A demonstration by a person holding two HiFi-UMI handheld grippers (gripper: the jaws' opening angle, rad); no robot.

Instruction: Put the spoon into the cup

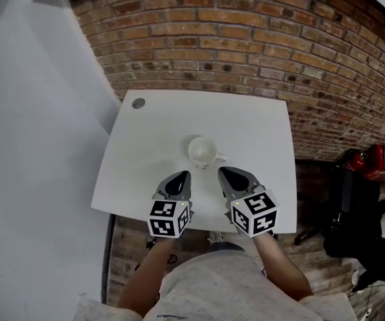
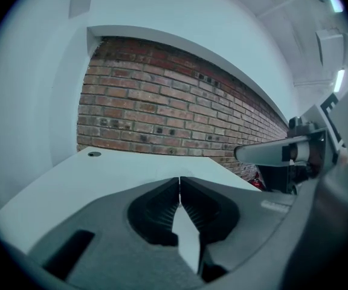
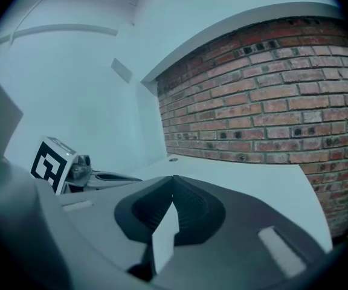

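Head view: white cup [image 1: 202,151] stands upright near the middle of the white table [image 1: 259,126], handle turned toward the near right
Left gripper [image 1: 182,175]: over the table's near edge, just short of the cup, jaws pressed together, nothing between them
Right gripper [image 1: 225,172]: right beside it, near the cup's handle, jaws also closed tip to tip, empty
Gap: the cup sits just beyond both sets of tips, touching neither
Backdrop: brick wall [image 1: 246,39] behind the table's far edge
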